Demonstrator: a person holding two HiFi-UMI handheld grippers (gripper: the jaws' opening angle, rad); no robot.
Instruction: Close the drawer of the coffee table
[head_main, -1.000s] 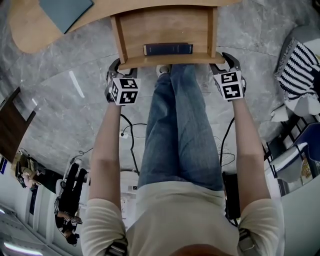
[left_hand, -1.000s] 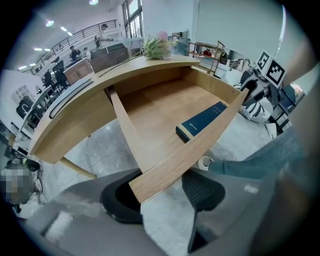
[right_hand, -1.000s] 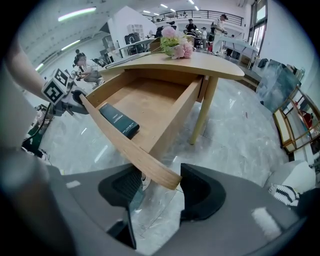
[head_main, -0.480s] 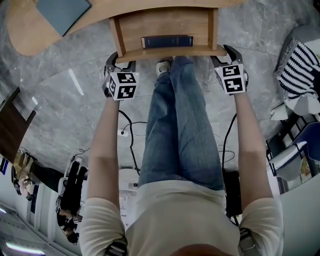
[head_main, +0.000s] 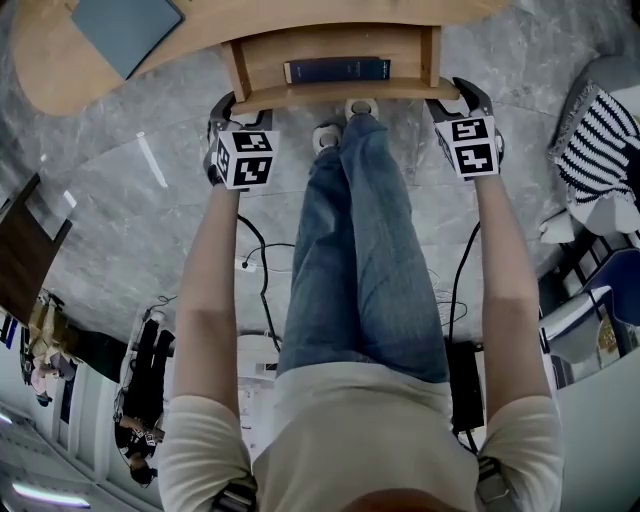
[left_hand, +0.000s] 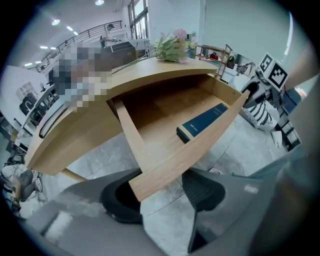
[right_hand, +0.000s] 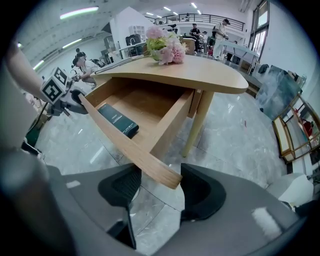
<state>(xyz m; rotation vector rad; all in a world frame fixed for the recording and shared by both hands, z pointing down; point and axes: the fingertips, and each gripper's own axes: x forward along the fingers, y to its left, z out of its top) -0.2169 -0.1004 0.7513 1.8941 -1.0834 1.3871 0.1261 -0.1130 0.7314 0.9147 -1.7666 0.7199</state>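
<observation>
The wooden coffee table has its drawer partly pulled out, with a dark blue book lying inside near the front panel. My left gripper straddles the left end of that front panel. Its jaws stand wide, and the end of the board lies between the fingers. My right gripper straddles the right end of the front panel in the same way, open, with gaps beside the board. The book shows in both gripper views.
The person's jeans-clad legs and shoes reach under the drawer. A blue-grey flat item lies on the tabletop, and pink flowers stand on it. Striped fabric lies at the right, cables on the marble floor.
The drawer has slid farther under the tabletop. Both grippers have moved toward the table with its front panel between their jaws.
</observation>
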